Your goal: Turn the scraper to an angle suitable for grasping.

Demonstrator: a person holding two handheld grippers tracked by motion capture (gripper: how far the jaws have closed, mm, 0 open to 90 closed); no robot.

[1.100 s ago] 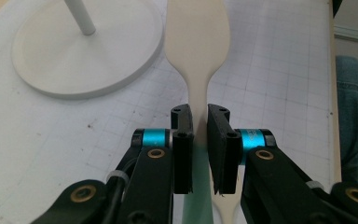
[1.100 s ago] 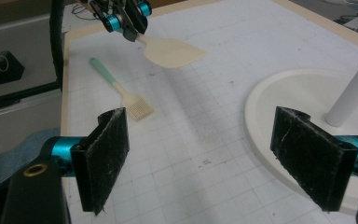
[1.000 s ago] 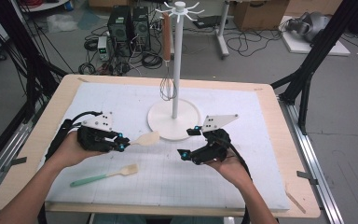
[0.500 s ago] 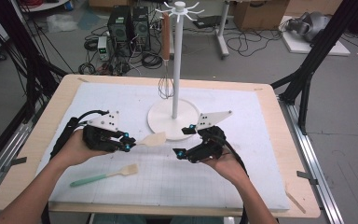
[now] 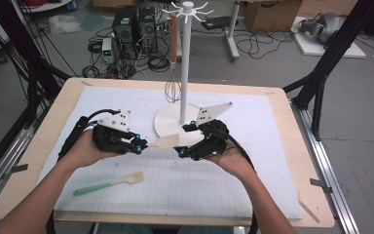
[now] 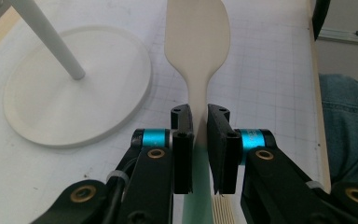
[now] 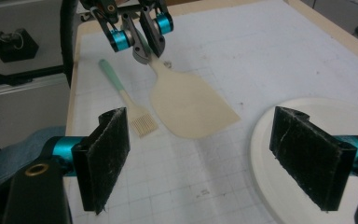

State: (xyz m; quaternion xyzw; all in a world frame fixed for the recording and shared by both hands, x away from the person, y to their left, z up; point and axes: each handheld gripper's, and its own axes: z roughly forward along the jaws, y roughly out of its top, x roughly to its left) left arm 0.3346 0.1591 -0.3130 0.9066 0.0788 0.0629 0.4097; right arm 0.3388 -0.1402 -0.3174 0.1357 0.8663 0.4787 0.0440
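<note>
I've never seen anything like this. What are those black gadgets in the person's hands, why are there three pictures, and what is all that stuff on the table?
No robot here: a person holds a hand-held black clamp in each hand. One picture looks down from above the table; the other two come from small cameras riding on each clamp, looking along its two jaws.

The left gripper is shut on the neck of a cream flat-bladed spatula, lifting it. The right gripper is open, with nothing between its jaws.

On the white gridded mat stands a white rack with a round base and tall pole, from which a wooden-handled wire whisk hangs. A small green-handled brush lies nearer the person.
</note>
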